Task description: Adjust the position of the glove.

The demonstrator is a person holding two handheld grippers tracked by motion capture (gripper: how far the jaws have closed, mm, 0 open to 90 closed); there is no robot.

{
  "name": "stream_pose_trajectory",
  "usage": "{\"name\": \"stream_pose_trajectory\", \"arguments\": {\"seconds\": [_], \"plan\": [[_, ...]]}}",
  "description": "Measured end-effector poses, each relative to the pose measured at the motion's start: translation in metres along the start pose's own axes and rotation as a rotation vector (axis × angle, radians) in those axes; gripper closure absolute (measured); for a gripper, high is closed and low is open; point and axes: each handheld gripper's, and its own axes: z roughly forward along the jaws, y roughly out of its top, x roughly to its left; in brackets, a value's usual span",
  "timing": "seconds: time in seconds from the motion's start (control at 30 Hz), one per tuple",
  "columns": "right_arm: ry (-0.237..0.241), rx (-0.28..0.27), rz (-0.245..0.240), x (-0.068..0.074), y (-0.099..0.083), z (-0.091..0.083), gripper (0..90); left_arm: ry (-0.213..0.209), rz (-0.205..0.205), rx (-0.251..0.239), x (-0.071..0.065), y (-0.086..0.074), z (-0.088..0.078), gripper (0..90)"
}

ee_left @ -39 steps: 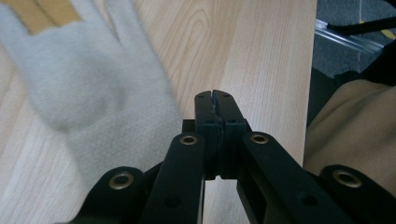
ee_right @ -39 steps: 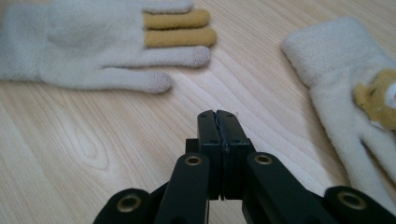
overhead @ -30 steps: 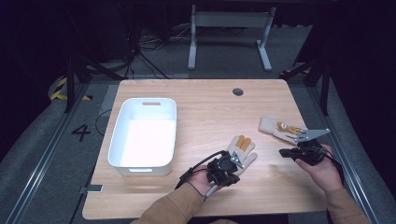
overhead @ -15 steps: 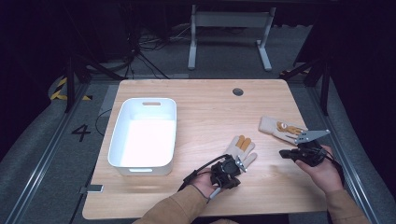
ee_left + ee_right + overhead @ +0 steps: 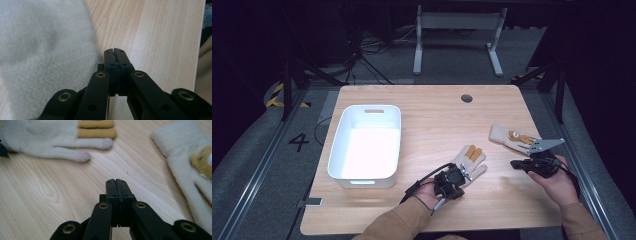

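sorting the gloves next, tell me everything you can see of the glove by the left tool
The glove is cream fleece-like knit with two mustard-yellow fingers and greyish tips on two others. It lies flat on the wooden table, fingers pointing away from the person, right of the white bin. The shut left tool sits at its cuff end, beside the fabric, not gripping it.

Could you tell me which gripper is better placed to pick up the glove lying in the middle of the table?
Left. The left gripper, jaws shut and empty, sits right at that glove's cuff; the right gripper is further off, beside the other glove.
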Motion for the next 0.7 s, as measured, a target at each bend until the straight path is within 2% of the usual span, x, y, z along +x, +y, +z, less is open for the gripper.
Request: {"name": "stream_pose_trajectory", "arguments": {"seconds": [0.27, 0.53, 0.7], "plan": [[0.010, -0.001, -0.014, 0.000, 0.006, 0.005, 89.2, 0.040, -0.037, -0.001, 0.012, -0.009, -0.009, 89.5], [0.024, 0.001, -0.025, 0.001, 0.012, 0.010, 89.3, 0.090, -0.095, -0.013, 0.025, -0.020, -0.019, 89.2], [0.031, 0.003, -0.033, 0.002, 0.015, 0.014, 89.3, 0.117, -0.146, -0.045, 0.035, -0.025, -0.022, 88.9]]}}
